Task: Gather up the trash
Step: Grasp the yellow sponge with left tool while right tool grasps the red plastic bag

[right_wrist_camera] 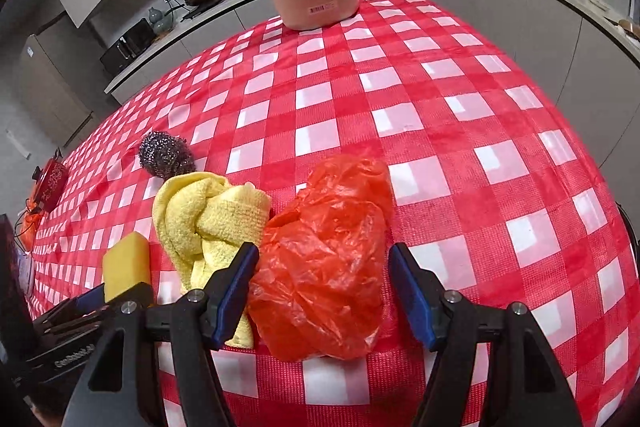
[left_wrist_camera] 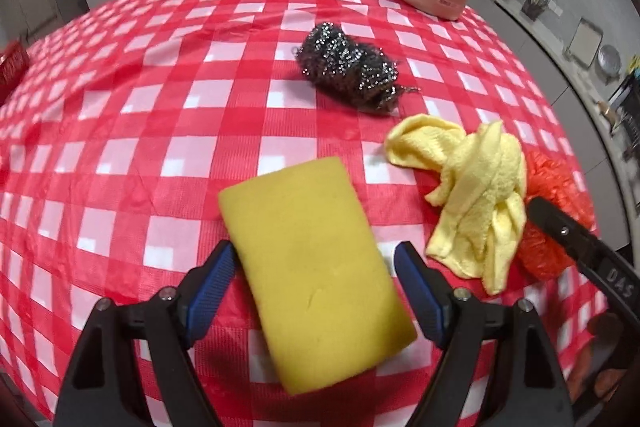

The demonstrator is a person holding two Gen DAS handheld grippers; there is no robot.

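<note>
Two grippers spread: left gripper (left_wrist_camera: 314,277) straddles flat yellow rectangular sponge (left_wrist_camera: 316,271), long axis running away btwn pads; right gripper (right_wrist_camera: 324,281) brackets crumpled orange plastic bag (right_wrist_camera: 326,259).

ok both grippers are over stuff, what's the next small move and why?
Probably close the right gripper on the red plastic bag. The crumpled bag already sits between its open fingers, the left one touching the bag's edge beside the yellow cloth. The left gripper straddles the yellow sponge the same way, open, so it could close next.
</note>
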